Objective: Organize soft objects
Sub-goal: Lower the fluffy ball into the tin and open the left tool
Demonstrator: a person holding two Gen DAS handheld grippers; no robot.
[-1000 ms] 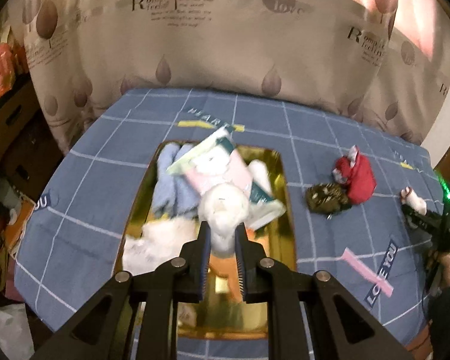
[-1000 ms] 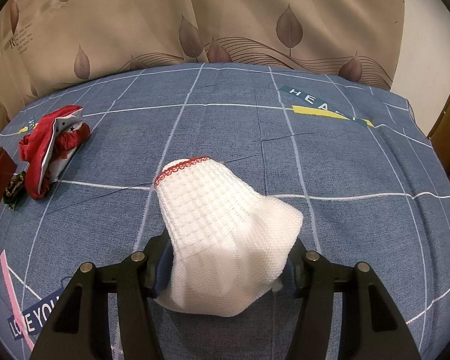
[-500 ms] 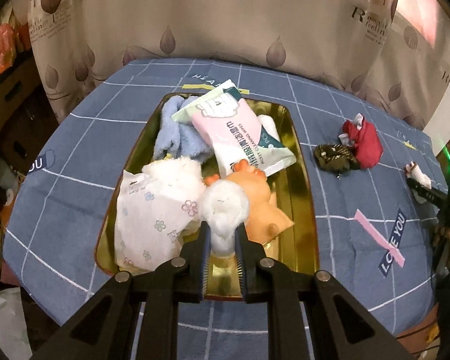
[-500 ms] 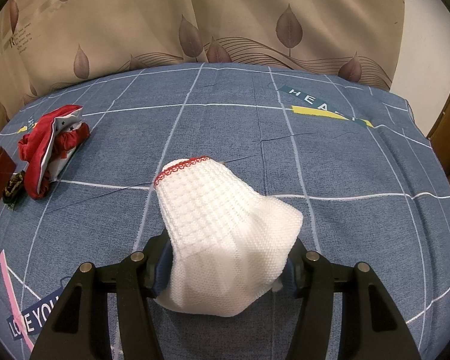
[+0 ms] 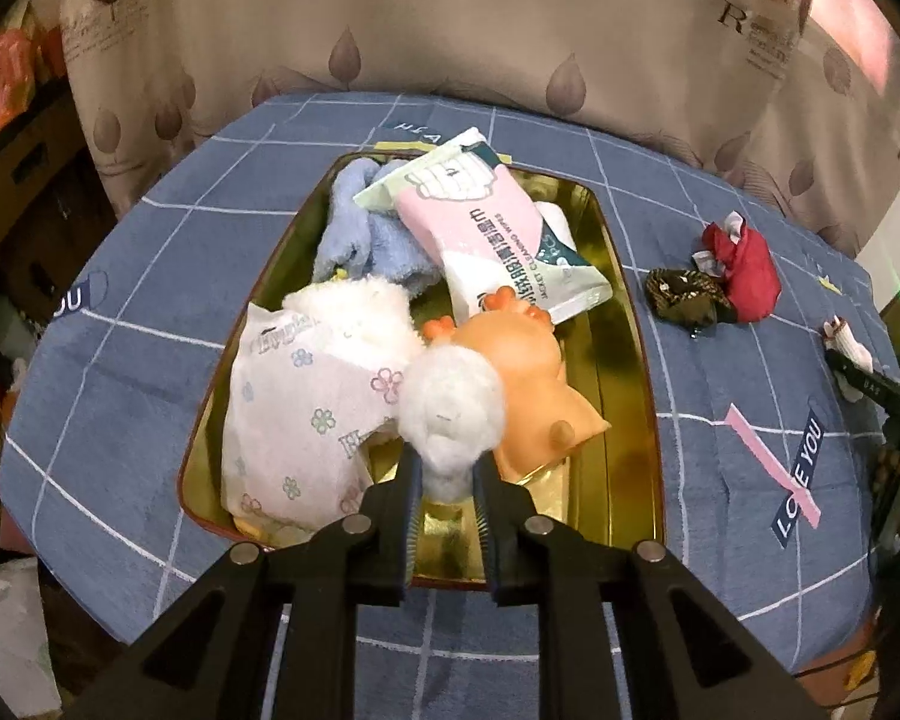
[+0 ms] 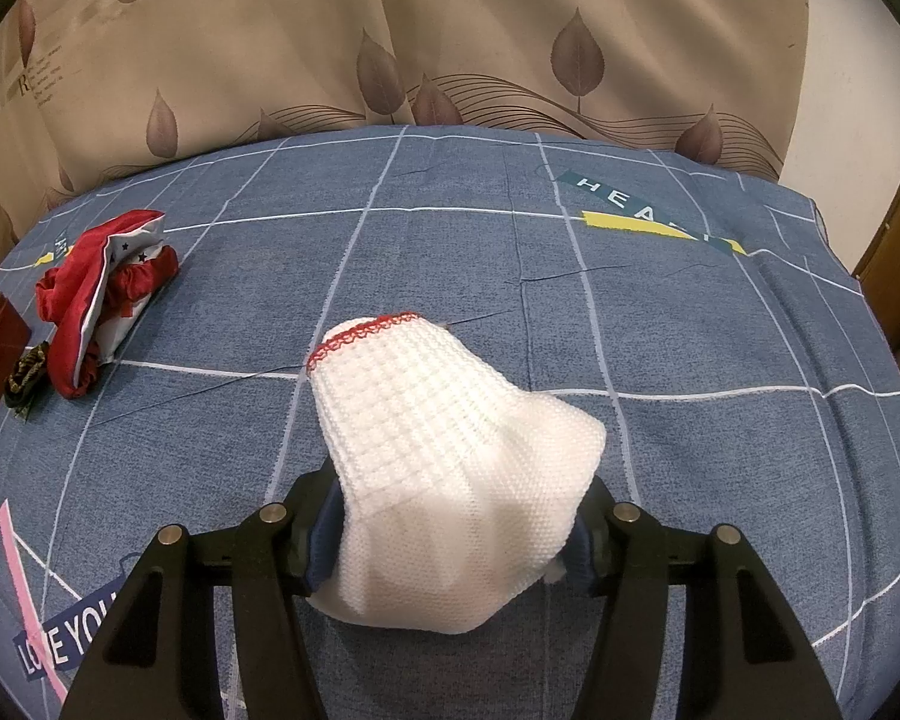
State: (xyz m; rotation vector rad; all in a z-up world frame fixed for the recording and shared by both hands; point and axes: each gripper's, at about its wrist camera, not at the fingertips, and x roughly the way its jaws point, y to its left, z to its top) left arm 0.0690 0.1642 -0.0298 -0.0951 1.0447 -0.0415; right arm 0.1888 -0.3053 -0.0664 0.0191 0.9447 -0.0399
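The left hand-held gripper (image 5: 447,483), jaws just easing apart around the pompom (image 5: 453,405), should open fully over the tray (image 5: 627,324); the right hand-held gripper (image 6: 450,531) clamps the sock (image 6: 450,456).

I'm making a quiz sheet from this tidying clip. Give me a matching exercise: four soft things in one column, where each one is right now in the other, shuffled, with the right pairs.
Things:
1. white fluffy ball
2. white knitted sock
3. orange plush toy
4. red cloth

Places:
A. lying loose on the blue bedspread
B. between the fingers of the right hand-held gripper
C. lying in the gold tray
D. between the fingers of the left hand-held gripper

Pairs: 1-D, 2-B, 3-C, 4-A
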